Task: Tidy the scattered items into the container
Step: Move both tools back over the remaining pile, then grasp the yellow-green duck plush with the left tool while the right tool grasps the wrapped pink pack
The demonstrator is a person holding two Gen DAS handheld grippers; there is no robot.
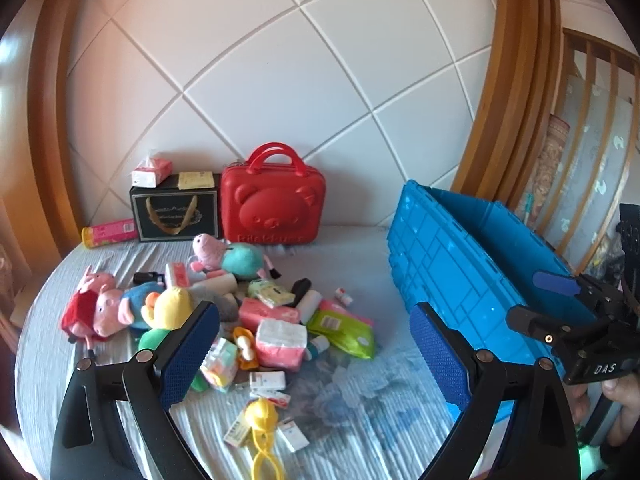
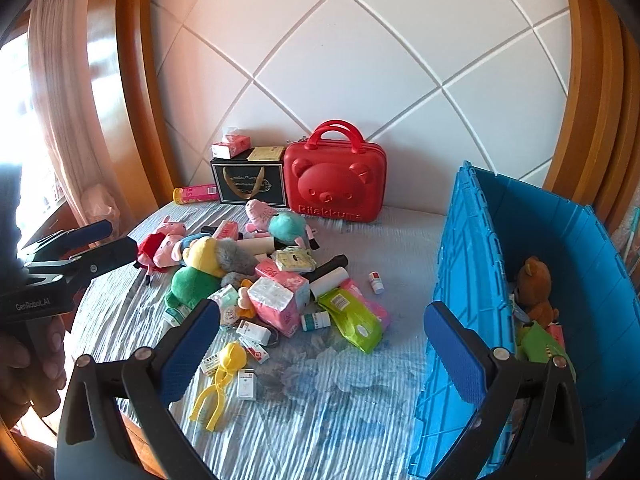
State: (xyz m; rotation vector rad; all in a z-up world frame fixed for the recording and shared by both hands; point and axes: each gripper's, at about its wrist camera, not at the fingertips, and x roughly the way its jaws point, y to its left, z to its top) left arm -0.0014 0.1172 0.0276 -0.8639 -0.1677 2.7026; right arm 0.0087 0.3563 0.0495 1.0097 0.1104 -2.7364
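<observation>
Both claws hang released above the bed [image 2: 340, 420], gripping nothing: the left claw [image 1: 316, 356] and right claw [image 2: 322, 350] each spread their 2 blue pads wide. Left of the blue crate [image 2: 472, 264] lies the heap of scattered items [image 2: 272, 288]: plush toys, tissue packs, small boxes, a yellow toy [image 2: 224, 372]. Inside the blue crate sit a brown teddy bear [image 2: 534, 284] and a green packet [image 2: 540, 346]. Behind the heap stands a red bear case [image 2: 336, 180].
</observation>
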